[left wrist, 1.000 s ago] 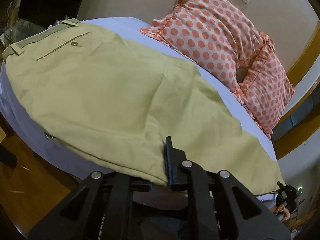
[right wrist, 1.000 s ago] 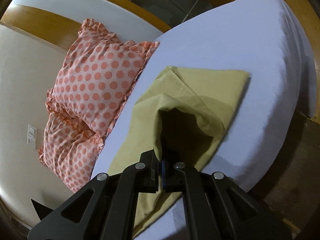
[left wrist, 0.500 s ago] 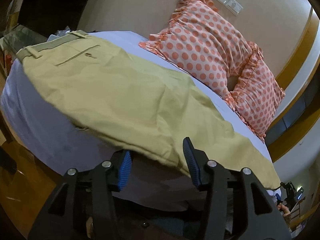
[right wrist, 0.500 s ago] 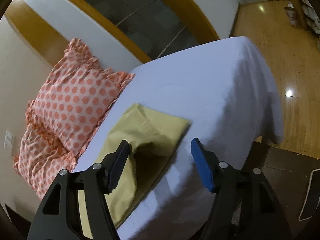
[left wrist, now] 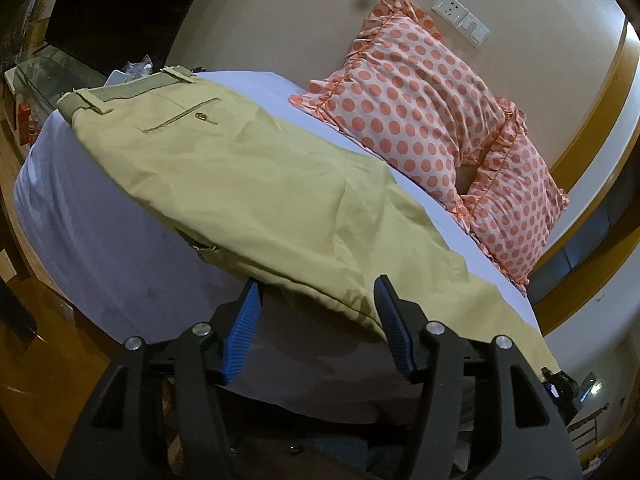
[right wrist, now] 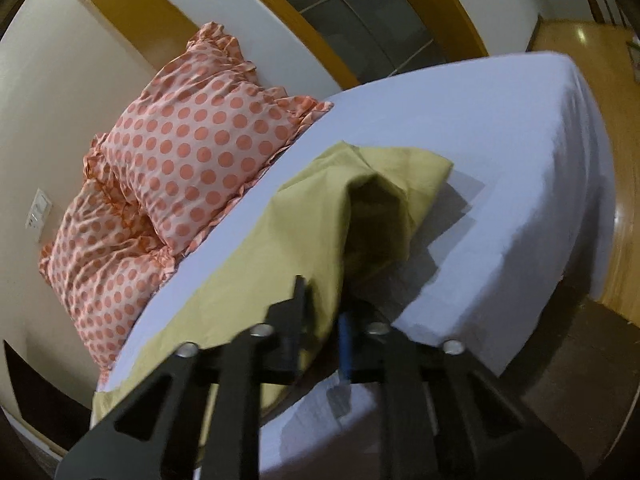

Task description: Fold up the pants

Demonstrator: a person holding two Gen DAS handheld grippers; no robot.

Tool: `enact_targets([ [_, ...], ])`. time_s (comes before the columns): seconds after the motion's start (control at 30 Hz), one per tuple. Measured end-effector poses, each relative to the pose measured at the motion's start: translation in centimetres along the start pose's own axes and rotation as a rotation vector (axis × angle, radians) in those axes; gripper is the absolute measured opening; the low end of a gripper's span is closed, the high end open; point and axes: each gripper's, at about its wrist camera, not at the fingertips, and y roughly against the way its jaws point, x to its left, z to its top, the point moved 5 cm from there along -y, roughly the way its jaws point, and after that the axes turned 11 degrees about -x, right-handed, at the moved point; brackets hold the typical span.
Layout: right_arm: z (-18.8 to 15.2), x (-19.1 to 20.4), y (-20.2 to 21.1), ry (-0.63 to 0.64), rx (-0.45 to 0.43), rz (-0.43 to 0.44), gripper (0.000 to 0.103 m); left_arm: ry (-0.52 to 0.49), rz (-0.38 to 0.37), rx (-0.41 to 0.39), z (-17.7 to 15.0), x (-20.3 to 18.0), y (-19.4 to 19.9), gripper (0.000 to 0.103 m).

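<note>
Khaki pants lie along the bed, waistband and back pocket at the far left, legs running right. My left gripper is open just in front of the pants' near edge, the cloth's fold hanging between its blue pads. In the right wrist view the leg end is bunched up into a hump. My right gripper has its jaws close together with the pants' cloth pinched between them.
Two orange polka-dot pillows lean on the wall behind the pants; they also show in the right wrist view. The white sheet of the bed reaches right. A glass shelf stands far left. Wooden floor surrounds the bed.
My left gripper let go of the pants' edge and opened, then drew back. My right gripper opened half a second ago and has closed again on the leg cloth, which now rises in a hump.
</note>
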Motion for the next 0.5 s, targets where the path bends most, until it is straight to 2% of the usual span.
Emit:
enact_targets([
  [0.1, 0.6, 1.7, -0.3, 0.047, -0.038, 0.020, 0.006, 0.010, -0.008, -0.015, 0.2, 0.2, 0.4, 0.058],
  [0.17, 1.4, 4.3, -0.5, 0.087, -0.068, 0.070, 0.006, 0.013, -0.015, -0.027, 0.3, 0.4, 0.7, 0.059],
  [0.23, 1.9, 8.0, -0.8, 0.122, -0.080, 0.151, 0.006, 0.012, -0.015, -0.039, 0.4, 0.5, 1.0, 0.061],
  [0.33, 0.6, 15.4, -1.1, 0.178, -0.049, 0.338, 0.006, 0.010, -0.005, -0.054, 0.3, 0.8, 1.4, 0.062],
  [0.4, -2.5, 21.3, -0.8, 0.244, 0.025, 0.491, 0.006, 0.013, -0.004, -0.057, 0.2, 1.0, 1.6, 0.063],
  [0.43, -5.5, 24.6, -0.4, 0.294, 0.095, 0.586, 0.006, 0.011, -0.003, -0.060, 0.2, 1.1, 1.7, 0.063],
  [0.5, -10.8, 28.6, 0.4, 0.390, 0.222, 0.696, 0.005, -0.004, 0.002, -0.070, 0.1, 1.2, 2.1, 0.064],
])
